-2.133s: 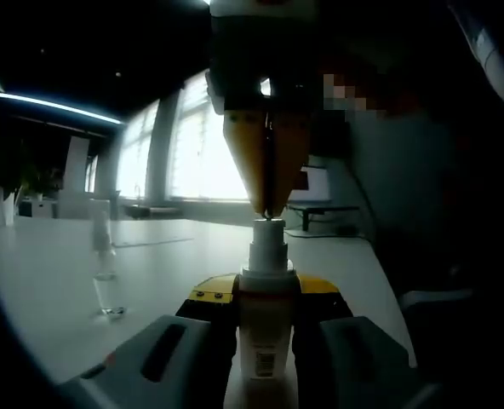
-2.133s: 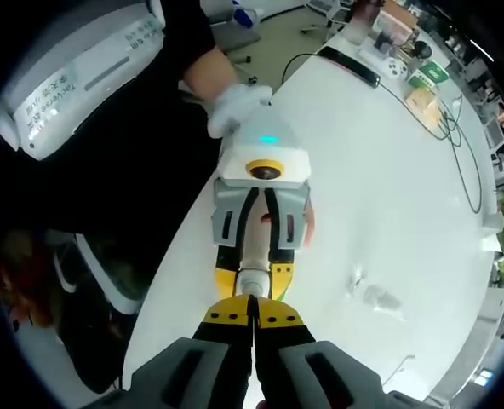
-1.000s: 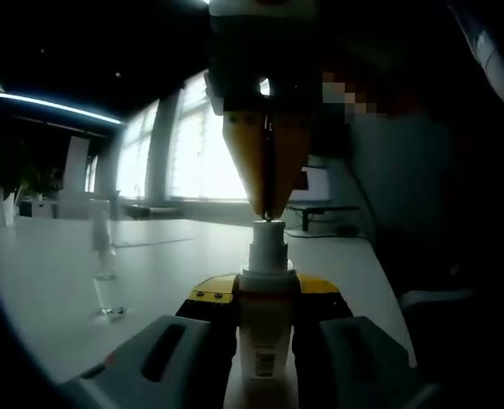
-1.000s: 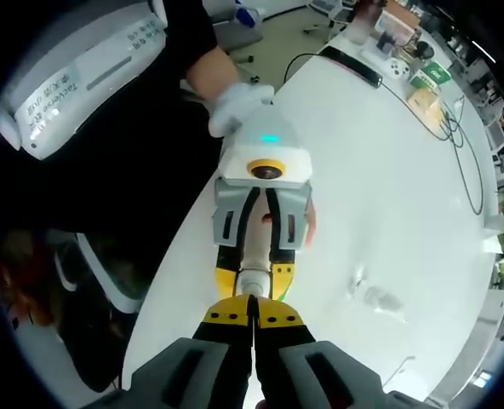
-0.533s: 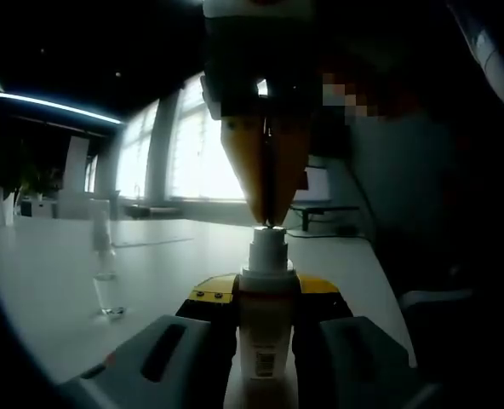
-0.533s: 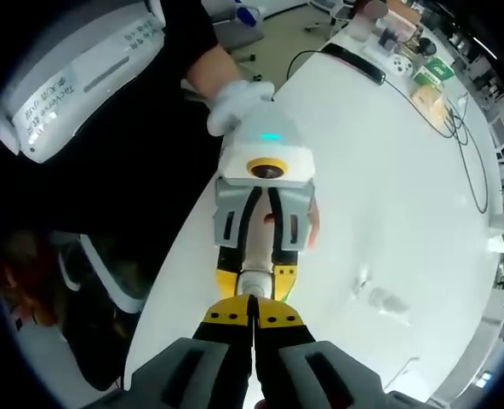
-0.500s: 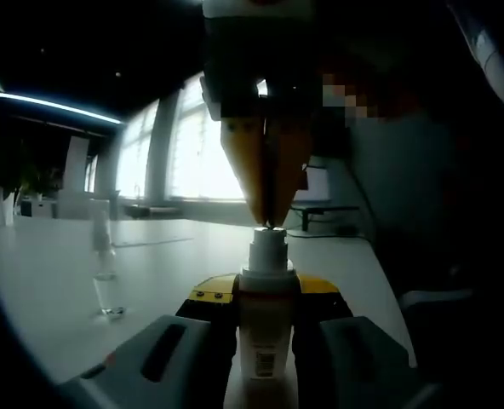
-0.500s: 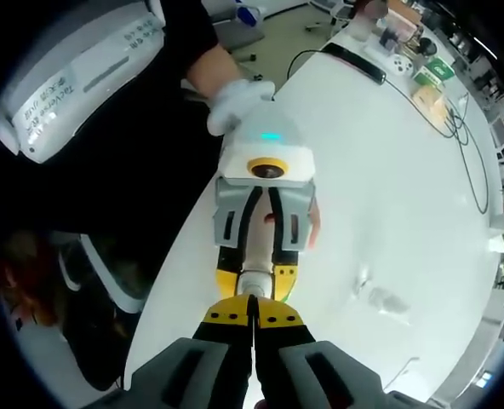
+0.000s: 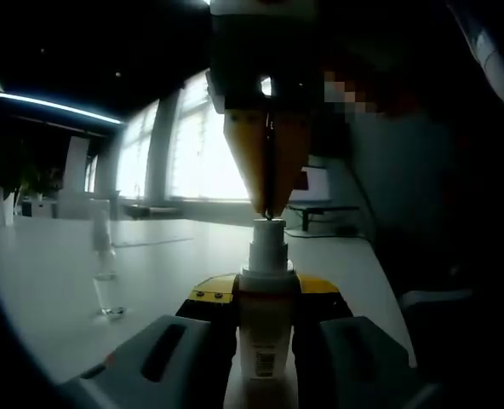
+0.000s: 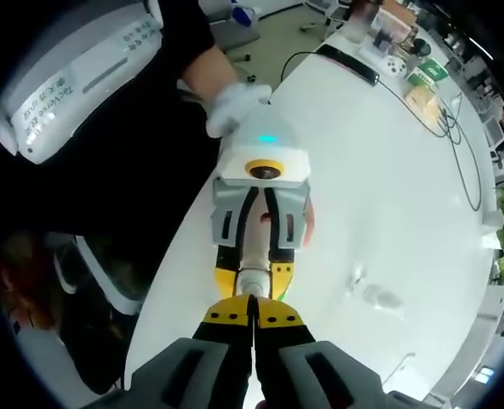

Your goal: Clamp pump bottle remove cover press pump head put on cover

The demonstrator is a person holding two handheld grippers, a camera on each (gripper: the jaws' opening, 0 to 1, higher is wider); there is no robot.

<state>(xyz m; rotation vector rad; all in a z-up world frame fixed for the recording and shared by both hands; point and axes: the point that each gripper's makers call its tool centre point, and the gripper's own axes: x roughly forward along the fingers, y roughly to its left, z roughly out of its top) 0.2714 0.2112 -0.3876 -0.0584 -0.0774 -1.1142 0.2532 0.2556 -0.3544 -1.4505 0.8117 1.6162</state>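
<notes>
The bottle [image 9: 265, 328] stands upright at the table's near edge, clamped around its body by the left gripper [image 9: 266, 319], whose yellow-tipped jaws press on either side of it; the white pump head [image 9: 267, 247] rises bare above the jaws; the right gripper [image 9: 268, 208] comes straight down from above, its two yellow jaws pinched together with no gap between them and nothing held, their tips touching the top of the pump head.

In the right gripper view the same meeting is seen from above; the right gripper [image 10: 253, 317] has its jaws closed against each other, tips on the pump head [image 10: 250, 279]; just beyond, the left gripper [image 10: 254, 266] grips the bottle [image 10: 257, 237], and a gloved hand [image 10: 232, 104] holds that gripper from behind.

The clear cover [image 9: 106, 281] stands on the white table [image 9: 39, 281], well apart from the bottle, off to the left in the left gripper view; in the right gripper view the cover [image 10: 373, 294] sits out on the table [image 10: 388, 179]; a black cable [image 10: 456, 141] trails across the far part, and small items [image 10: 397, 34] cluster at the far end, too small to identify; bright windows [image 9: 197, 153] show beyond.
</notes>
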